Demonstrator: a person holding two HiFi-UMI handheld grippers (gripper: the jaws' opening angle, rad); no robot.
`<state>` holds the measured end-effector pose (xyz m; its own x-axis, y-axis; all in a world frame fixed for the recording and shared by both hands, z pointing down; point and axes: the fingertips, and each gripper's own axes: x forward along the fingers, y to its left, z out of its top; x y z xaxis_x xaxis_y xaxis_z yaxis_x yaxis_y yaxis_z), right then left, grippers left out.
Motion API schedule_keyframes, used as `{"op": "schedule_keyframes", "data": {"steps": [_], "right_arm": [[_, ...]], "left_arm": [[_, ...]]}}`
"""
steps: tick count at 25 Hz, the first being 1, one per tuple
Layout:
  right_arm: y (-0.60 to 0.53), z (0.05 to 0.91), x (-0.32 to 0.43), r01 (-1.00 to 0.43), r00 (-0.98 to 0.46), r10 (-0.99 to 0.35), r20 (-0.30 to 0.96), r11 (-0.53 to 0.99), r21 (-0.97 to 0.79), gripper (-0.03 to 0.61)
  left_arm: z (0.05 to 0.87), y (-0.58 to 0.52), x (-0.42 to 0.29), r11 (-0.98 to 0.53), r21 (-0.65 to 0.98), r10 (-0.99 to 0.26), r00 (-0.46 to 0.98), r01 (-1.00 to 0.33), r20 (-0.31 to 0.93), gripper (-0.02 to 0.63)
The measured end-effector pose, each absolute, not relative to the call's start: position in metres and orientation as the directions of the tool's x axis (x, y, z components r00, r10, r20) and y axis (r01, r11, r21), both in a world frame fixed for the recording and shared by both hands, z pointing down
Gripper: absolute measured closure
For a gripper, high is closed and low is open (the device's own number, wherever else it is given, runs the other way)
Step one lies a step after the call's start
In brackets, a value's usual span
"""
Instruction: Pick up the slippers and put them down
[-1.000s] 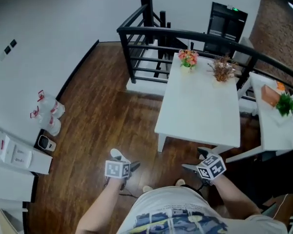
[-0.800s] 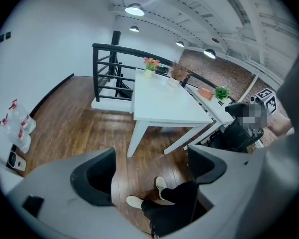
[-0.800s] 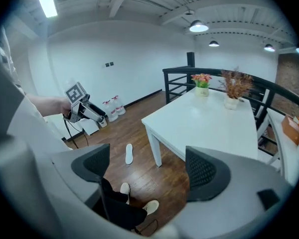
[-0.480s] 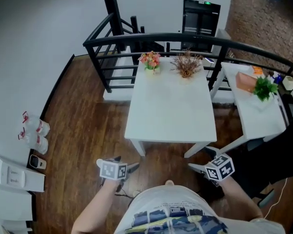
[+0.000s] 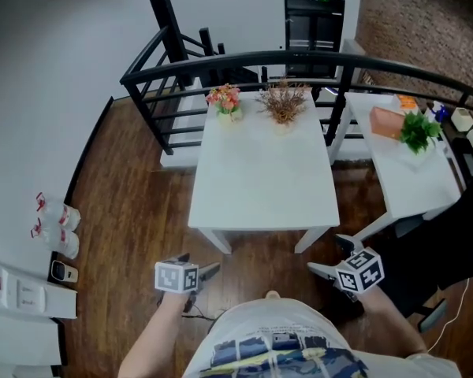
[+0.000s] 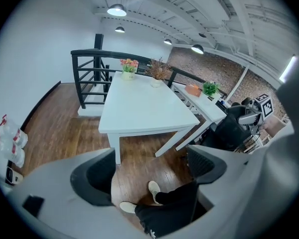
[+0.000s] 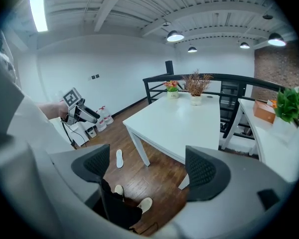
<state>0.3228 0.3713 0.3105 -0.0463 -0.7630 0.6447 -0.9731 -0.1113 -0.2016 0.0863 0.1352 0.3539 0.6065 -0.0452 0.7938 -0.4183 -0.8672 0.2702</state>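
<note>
The left gripper [image 6: 149, 169] and right gripper [image 7: 150, 171] have their jaws apart and empty. One white slipper [image 7: 119, 158] lies on the wooden floor [image 7: 162, 180] near the white bench [image 7: 189, 123].

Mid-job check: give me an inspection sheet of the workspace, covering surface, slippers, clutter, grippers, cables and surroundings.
Surface: wood floor around a white table.
Job's things: one white slipper lies on the floor by a table leg; a second is not seen.
Clutter: bottles by the wall; flowers and dried stems at the table's far edge.
Grippers: left gripper jaws apart, empty; right gripper jaws apart, empty.
Cables: a dark cable hangs from the left gripper.
Surroundings: black railing behind the table; second table with a plant at right.
</note>
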Motion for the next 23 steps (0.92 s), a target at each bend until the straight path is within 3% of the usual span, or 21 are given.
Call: {"op": "schedule_keyframes", "data": {"steps": [23], "right_arm": [[0.401,0.322,0.349,-0.955,-0.037,-0.776,0.629,-0.157,-0.250,0.092]], "left_arm": [[0.360,0.155,0.130,-0.876,0.264,-0.025,0.584,-0.404,0.812,0.166]]}}
